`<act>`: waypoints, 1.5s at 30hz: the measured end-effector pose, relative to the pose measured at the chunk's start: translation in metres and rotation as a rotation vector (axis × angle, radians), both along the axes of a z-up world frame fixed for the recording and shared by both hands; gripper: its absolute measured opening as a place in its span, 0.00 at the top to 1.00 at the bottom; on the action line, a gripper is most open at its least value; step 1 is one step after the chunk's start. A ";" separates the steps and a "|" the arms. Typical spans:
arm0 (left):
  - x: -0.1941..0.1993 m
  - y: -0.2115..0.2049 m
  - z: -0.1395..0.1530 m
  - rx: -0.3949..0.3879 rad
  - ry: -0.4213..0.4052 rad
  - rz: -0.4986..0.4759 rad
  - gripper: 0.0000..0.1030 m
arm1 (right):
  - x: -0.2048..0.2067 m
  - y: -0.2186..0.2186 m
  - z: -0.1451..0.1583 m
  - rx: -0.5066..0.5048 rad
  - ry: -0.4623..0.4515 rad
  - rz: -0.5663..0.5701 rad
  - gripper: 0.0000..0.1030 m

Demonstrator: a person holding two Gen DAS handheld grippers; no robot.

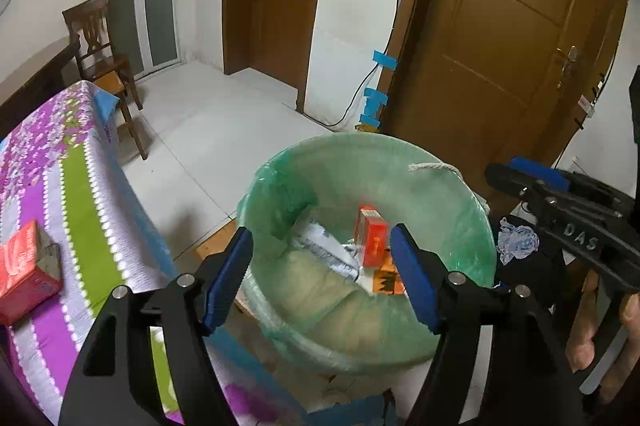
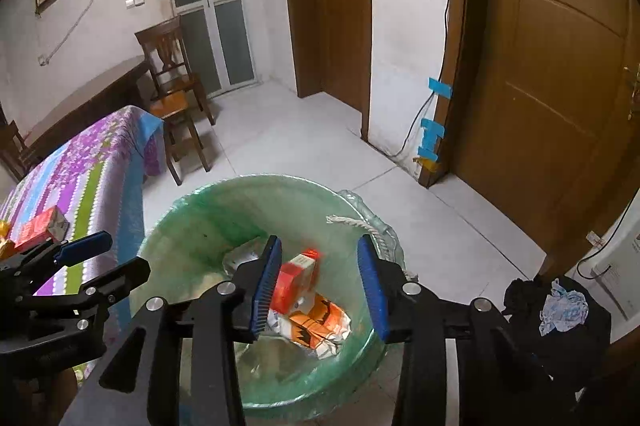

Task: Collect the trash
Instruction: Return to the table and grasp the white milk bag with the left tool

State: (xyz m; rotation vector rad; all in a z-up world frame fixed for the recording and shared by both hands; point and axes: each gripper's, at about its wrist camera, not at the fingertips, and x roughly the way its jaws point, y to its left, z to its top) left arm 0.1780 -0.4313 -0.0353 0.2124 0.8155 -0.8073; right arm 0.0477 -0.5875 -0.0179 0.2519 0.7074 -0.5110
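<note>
A bin lined with a green bag [image 1: 360,140] [image 2: 260,181] stands on the floor below both grippers. My left gripper [image 1: 322,238] [image 2: 120,254] hangs open over it, and so does my right gripper [image 2: 320,244] [image 1: 516,174]. A small red box [image 1: 372,238] [image 2: 296,282] shows blurred inside the bin; no pad touches it. Under it lie an orange carton [image 2: 320,322] [image 1: 386,280] and a silvery wrapper [image 1: 324,246]. Another red box [image 1: 28,266] [image 2: 40,226] rests on the table's striped cloth [image 1: 80,194] to the left.
A wooden chair [image 1: 104,58] [image 2: 176,86] stands past the table's far end. Brown doors [image 1: 512,26] line the wall behind the bin. A black stool at right carries a crumpled blue-white scrap [image 1: 516,240] [image 2: 564,306]. A person's hand [image 1: 600,326] holds the right gripper.
</note>
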 end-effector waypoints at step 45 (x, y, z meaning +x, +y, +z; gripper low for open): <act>0.103 0.384 0.034 0.499 -0.134 -0.027 0.63 | 0.169 0.372 -0.014 0.585 0.010 0.752 0.26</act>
